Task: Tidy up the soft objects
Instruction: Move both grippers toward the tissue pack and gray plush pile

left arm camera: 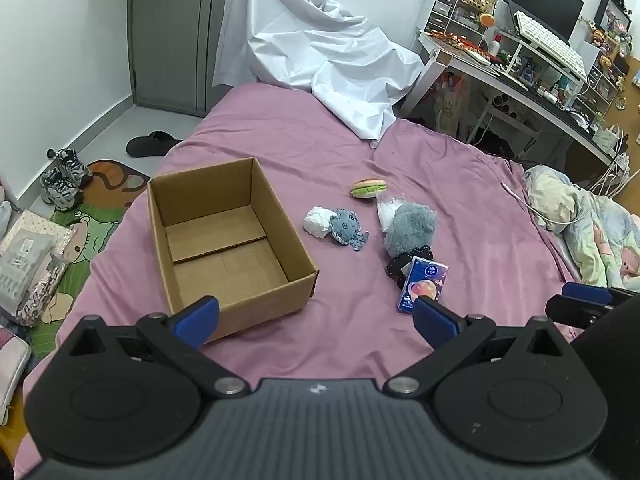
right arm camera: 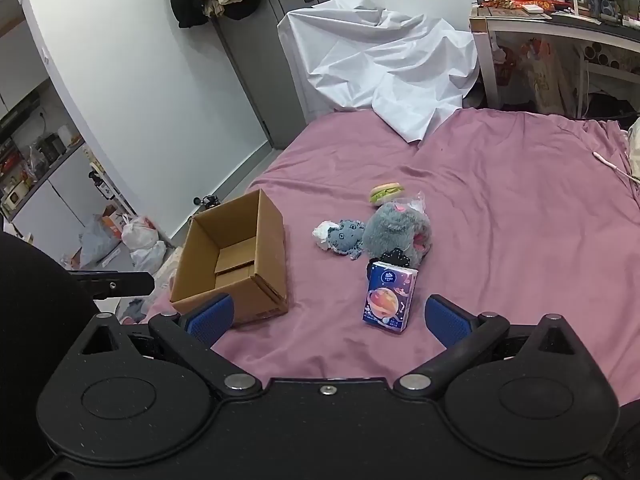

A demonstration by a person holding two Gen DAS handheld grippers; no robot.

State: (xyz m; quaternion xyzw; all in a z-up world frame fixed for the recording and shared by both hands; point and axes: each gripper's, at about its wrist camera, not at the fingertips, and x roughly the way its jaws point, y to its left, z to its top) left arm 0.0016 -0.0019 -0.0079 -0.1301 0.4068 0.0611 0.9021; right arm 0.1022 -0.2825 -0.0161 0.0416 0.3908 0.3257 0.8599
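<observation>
An open, empty cardboard box (left arm camera: pixel 224 240) (right arm camera: pixel 236 264) sits on the pink bed. To its right lie a white soft ball (left arm camera: pixel 318 221), a small blue-grey octopus plush (left arm camera: pixel 347 229) (right arm camera: pixel 344 236), a burger plush (left arm camera: pixel 369 188) (right arm camera: pixel 386 193), a big grey furry plush (left arm camera: pixel 410 229) (right arm camera: pixel 396 230), a black lace item (left arm camera: pixel 404 262) and a blue tissue pack (left arm camera: pixel 422 286) (right arm camera: pixel 388 298). My left gripper (left arm camera: pixel 316 318) is open and empty, in front of the box and the tissue pack. My right gripper (right arm camera: pixel 328 320) is open and empty, just short of the tissue pack.
A white sheet (left arm camera: pixel 320 52) drapes over furniture at the bed's far end. A cluttered desk (left arm camera: pixel 520 68) stands at the right, a rumpled quilt (left arm camera: pixel 584 220) on the bed's right edge. Shoes and bags (left arm camera: pixel 60 184) lie on the floor at the left.
</observation>
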